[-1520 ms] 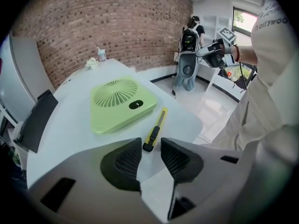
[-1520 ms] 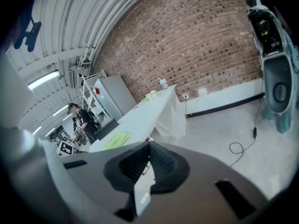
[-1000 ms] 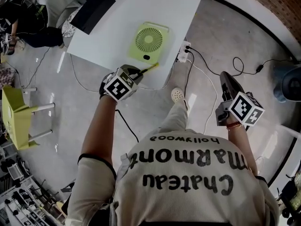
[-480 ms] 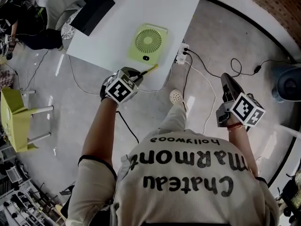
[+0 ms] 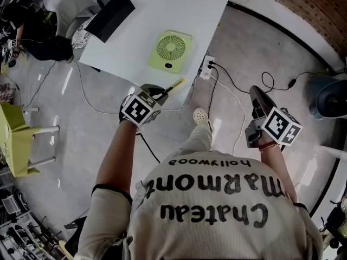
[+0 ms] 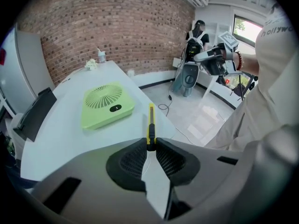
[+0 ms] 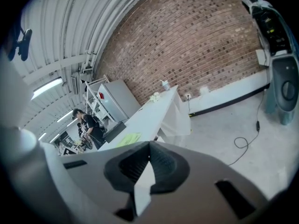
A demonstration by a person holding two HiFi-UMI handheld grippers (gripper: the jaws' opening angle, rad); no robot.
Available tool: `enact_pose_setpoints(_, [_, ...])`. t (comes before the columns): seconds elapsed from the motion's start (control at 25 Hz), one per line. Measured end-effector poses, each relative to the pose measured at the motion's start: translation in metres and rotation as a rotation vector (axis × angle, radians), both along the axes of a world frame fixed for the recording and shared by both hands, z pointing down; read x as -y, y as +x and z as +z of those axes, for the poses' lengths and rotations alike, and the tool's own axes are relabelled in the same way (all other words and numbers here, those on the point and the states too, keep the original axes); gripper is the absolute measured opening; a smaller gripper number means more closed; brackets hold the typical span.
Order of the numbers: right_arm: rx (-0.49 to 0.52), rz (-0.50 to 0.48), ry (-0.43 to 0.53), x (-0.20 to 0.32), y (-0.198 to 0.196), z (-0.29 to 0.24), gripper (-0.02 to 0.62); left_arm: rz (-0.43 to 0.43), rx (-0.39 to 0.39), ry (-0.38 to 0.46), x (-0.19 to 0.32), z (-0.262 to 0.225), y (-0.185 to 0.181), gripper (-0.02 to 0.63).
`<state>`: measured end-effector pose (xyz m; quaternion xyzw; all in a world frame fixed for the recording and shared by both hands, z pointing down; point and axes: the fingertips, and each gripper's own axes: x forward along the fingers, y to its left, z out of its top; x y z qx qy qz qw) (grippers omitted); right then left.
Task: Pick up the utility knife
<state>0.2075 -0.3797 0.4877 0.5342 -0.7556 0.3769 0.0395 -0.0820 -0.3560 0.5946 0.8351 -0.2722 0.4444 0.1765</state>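
The utility knife point(image 6: 151, 124) is slim and yellow with a black slider. My left gripper point(image 6: 150, 146) is shut on its near end, and the rest of it sticks out over the corner of the white table point(image 6: 65, 139). In the head view the utility knife point(image 5: 174, 85) juts from my left gripper point(image 5: 160, 93) just off the table's near edge point(image 5: 135, 77). My right gripper point(image 5: 254, 96) hangs over the floor to the right, far from the table. Its jaws meet at the tips with nothing between them in the right gripper view point(image 7: 149, 145).
A green flat fan point(image 5: 170, 50) lies on the table near its front corner, and a black box point(image 5: 110, 16) sits at its left edge. A power strip point(image 5: 206, 66) and cables point(image 5: 227, 91) trail over the floor. A yellow stool point(image 5: 16, 140) stands left. Another person point(image 6: 196, 36) stands by the far wall.
My left gripper has lifted slightly with the knife in it and drifted a little right and nearer. My right gripper has risen a little too. The jaws look unchanged.
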Motion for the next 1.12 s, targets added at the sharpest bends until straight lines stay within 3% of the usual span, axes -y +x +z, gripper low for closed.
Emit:
enact_pose_setpoints(0.24, [-0.025, -0.012, 0.008, -0.018, -0.008, -0.007, 0.003, -0.048, -0.088, 0.019, -0.011, -0.015, 0.004, 0.063])
enact_pose_setpoints(0.48, [-0.025, -0.042, 0.024, -0.037, -0.020, -0.014, 0.003, -0.064, -0.116, 0.065, -0.025, -0.036, 0.004, 0.063])
enact_pose_setpoints(0.72, [0.052, -0.063, 0.025, -0.051, -0.035, -0.019, 0.003, -0.124, -0.175, 0.124, -0.031, -0.066, 0.005, 0.063])
enact_pose_setpoints(1.12, [0.061, -0.106, 0.069, -0.066, -0.056, -0.033, 0.003, -0.248, -0.349, 0.213, -0.034, -0.115, 0.004, 0.063])
